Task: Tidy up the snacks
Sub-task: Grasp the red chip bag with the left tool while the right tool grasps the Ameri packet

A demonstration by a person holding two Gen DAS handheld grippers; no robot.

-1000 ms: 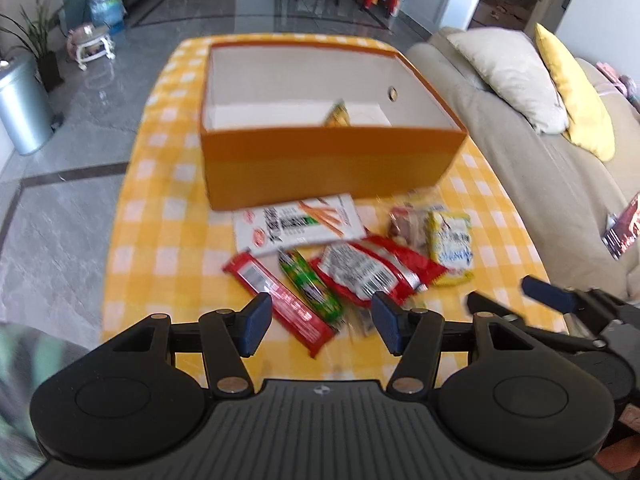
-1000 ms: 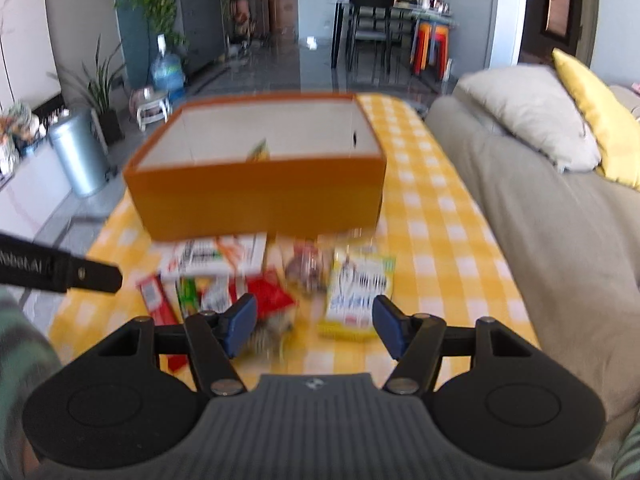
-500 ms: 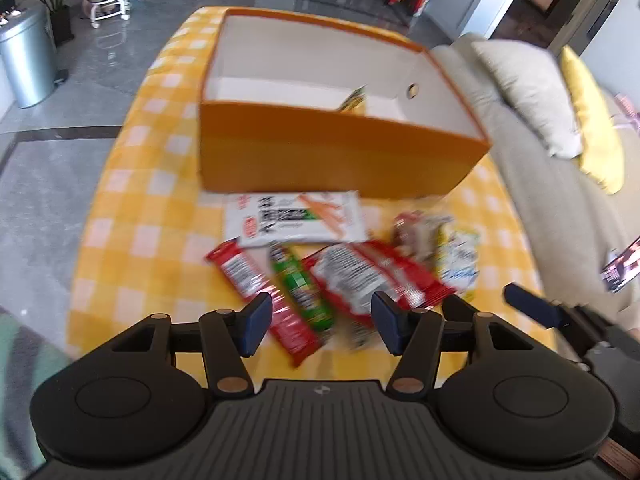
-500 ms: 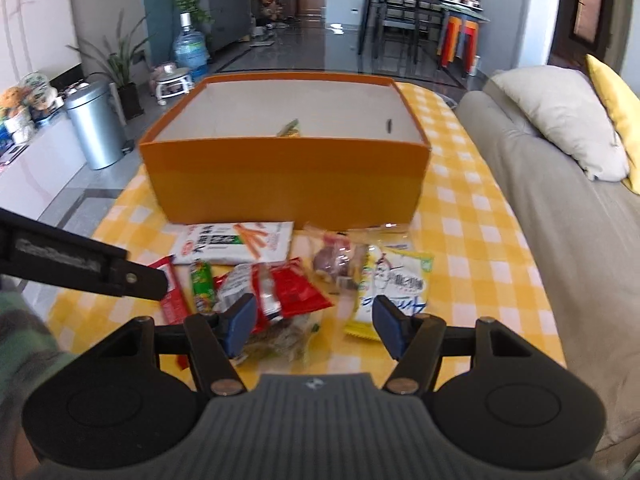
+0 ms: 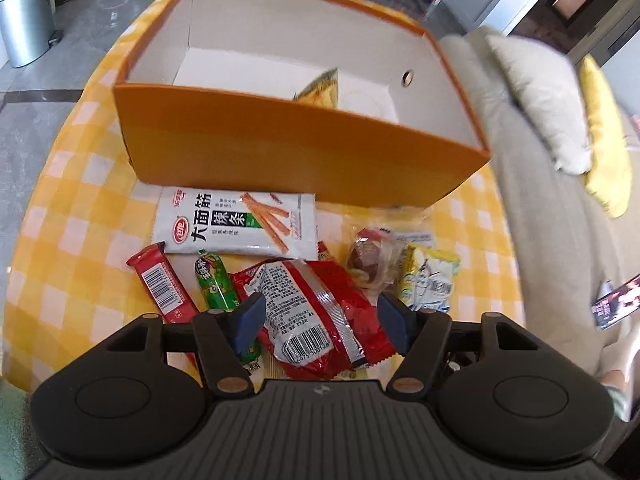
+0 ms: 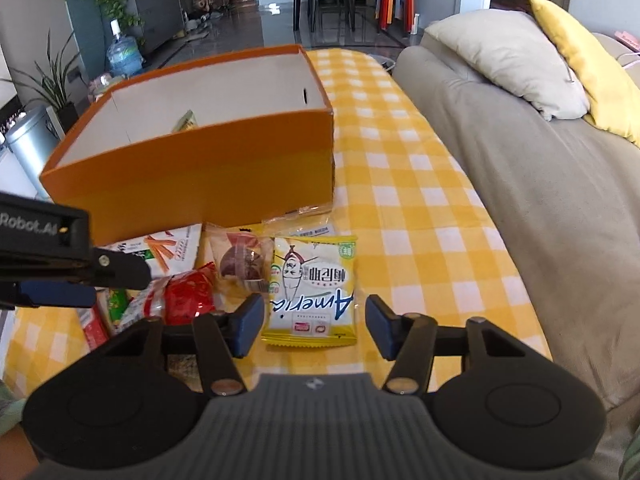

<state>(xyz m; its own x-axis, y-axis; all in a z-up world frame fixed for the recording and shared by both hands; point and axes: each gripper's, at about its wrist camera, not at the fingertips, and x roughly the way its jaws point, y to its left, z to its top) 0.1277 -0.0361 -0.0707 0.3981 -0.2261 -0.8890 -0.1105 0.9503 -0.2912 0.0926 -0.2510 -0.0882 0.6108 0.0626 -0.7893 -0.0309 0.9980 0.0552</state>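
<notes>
Lettering "Americ" marks the yellow packet (image 6: 312, 294) between the empty, parted right gripper (image 6: 314, 326) fingers.

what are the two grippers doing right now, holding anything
Left gripper: open, empty, jaws just widened over the red snack packet.
Right gripper: open, empty, jaws just narrowing, framing the yellow snack packet.

Orange box (image 5: 280, 152), yellow-checked tablecloth (image 6: 420, 216)

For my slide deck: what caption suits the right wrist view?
Right gripper, jaws open, descends toward a yellow snack packet lying before the orange box.
</notes>
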